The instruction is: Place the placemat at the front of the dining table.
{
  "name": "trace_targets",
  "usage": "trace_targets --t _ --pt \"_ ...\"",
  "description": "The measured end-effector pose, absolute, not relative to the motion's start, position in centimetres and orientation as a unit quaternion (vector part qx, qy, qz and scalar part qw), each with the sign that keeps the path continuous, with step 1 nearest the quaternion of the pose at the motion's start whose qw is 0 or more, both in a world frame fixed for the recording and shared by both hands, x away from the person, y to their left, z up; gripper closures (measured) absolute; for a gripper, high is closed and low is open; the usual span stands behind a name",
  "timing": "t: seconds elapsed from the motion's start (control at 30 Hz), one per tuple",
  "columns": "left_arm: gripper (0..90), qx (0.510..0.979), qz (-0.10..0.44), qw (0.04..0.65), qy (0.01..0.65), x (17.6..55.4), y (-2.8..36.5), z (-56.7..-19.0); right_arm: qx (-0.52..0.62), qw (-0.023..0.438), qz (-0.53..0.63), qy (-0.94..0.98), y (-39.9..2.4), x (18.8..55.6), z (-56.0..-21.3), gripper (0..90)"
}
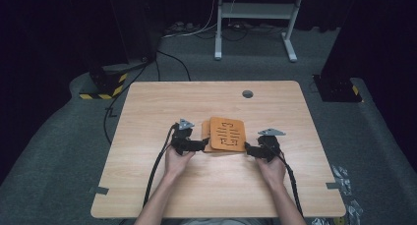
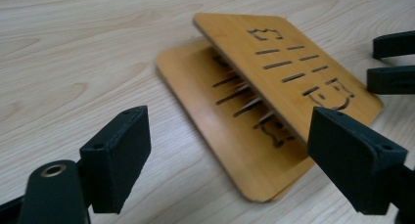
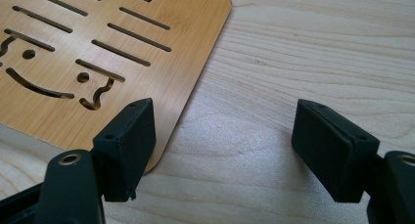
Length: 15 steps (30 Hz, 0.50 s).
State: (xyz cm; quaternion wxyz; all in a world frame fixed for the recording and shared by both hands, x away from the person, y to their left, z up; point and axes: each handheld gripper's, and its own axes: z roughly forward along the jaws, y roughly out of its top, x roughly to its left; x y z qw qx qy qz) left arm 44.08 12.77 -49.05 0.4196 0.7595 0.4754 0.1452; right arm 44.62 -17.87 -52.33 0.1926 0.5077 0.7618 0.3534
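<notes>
Two orange-brown wooden boards with cut-out slots and a smiling face lie stacked at the table's middle. The upper board point(image 1: 227, 133) point(image 2: 293, 62) point(image 3: 98, 53) sits shifted to the right on the lower board point(image 1: 207, 136) point(image 2: 215, 106) and leans on it, its left edge raised. My left gripper point(image 1: 202, 145) point(image 2: 235, 155) stands open at the boards' left edge, holding nothing. At the upper board's right near corner is my right gripper point(image 1: 248, 149) point(image 3: 230, 145), open and empty, one jaw over that corner. Its black jaws point(image 2: 394, 62) also appear in the left gripper view.
The wooden table point(image 1: 162, 185) has a grey round hole cover point(image 1: 247, 94) at the back. Cables trail from both grippers over the front edge. On the floor behind stand a white desk frame point(image 1: 255, 11) and dark stands with yellow-black tape point(image 1: 105, 85).
</notes>
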Motion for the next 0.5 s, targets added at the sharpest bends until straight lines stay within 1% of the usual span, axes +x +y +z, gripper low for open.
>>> trace_targets --t 0.5 --pt "17.3 0.782 0.126 0.402 0.458 44.8 9.6 -49.9 0.51 0.196 0.352 0.76 -17.9 44.6 -52.3 24.2"
